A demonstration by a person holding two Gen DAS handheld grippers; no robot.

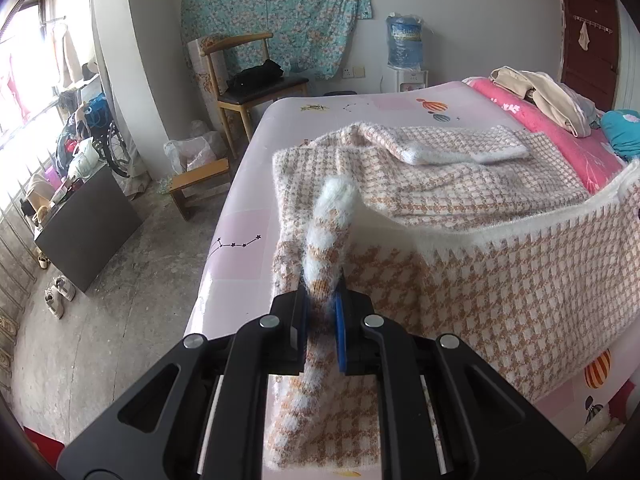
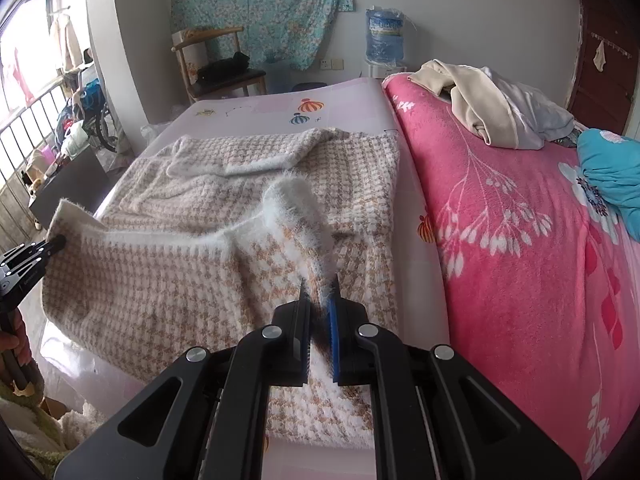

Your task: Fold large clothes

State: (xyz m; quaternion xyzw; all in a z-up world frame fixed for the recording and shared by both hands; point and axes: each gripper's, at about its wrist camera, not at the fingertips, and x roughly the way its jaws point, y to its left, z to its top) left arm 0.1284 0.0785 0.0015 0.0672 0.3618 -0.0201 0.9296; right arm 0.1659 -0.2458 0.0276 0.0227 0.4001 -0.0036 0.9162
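A fuzzy orange-and-white houndstooth sweater (image 1: 460, 184) lies on the pale pink bed sheet (image 1: 240, 232), one sleeve folded across its far end. My left gripper (image 1: 322, 300) is shut on the near white hem's left corner, which bunches up between the blue pads. In the right wrist view the same sweater (image 2: 280, 160) spreads ahead, and my right gripper (image 2: 320, 300) is shut on the hem's right corner. Both corners are lifted off the bed, with the hem stretched between them. My left gripper (image 2: 56, 242) shows at the far left of that view, pinching the fabric.
A pink floral blanket (image 2: 520, 240) covers the bed's right half, with beige and white clothes (image 2: 480, 112) and a teal item (image 2: 612, 176) piled on it. A wooden chair (image 1: 248, 84), a small stool (image 1: 200, 184), a water dispenser (image 1: 406, 48) and a dark cabinet (image 1: 88, 232) stand beyond the bed.
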